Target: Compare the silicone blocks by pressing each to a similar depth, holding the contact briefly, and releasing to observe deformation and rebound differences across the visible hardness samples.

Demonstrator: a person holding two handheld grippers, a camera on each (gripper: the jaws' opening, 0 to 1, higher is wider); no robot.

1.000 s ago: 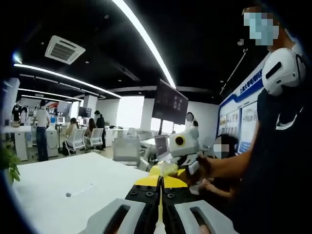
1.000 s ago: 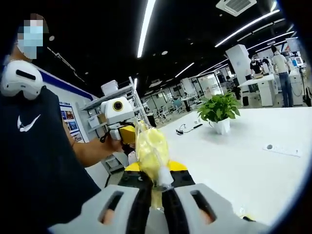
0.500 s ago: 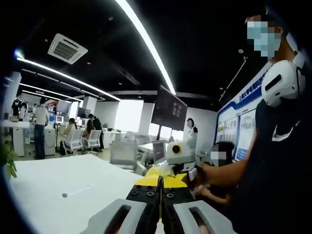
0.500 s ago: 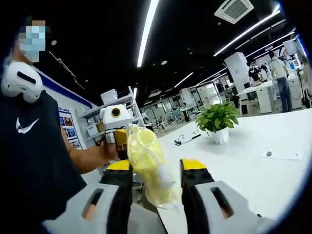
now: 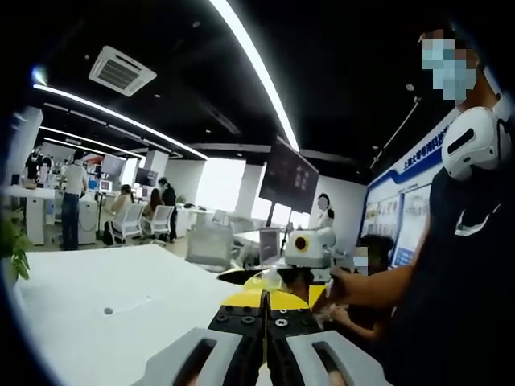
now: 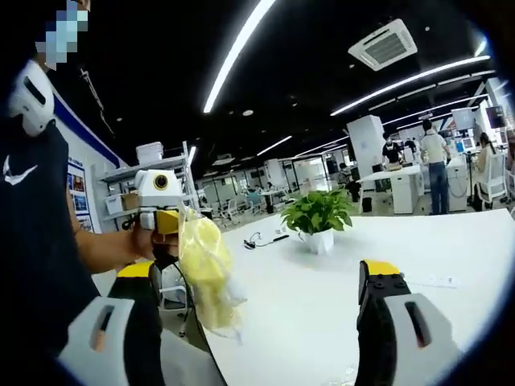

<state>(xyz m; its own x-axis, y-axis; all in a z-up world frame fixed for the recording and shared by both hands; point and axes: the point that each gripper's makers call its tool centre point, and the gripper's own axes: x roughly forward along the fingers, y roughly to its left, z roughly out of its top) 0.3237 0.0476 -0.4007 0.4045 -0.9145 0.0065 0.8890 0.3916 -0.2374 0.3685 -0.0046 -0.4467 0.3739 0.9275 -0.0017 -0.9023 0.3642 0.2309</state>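
We find the right gripper (image 6: 261, 322) spread wide, holding nothing; the yellow block in its clear bag (image 6: 206, 269) hangs at ten o'clock, just beside its left jaw, long axis roughly upright. The left gripper (image 5: 264, 322) is clenched, apparently pinching the bag; it is nearer.

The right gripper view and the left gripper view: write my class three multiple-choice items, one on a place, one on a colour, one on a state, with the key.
1. Where does the potted plant stand?
A. on the white table
B. on a shelf
C. on the floor

2. What colour is the bagged item hanging by the right gripper?
A. blue
B. yellow
C. red

3. How do the left gripper's jaws stand?
A. wide apart
B. closed together
C. one missing

Key: 1 A, its white pot sits on the tabletop. 2 B, the wrapped lump is pale yellow. 3 B, the yellow-tipped jaws meet with no gap, while the right gripper's are spread wide.
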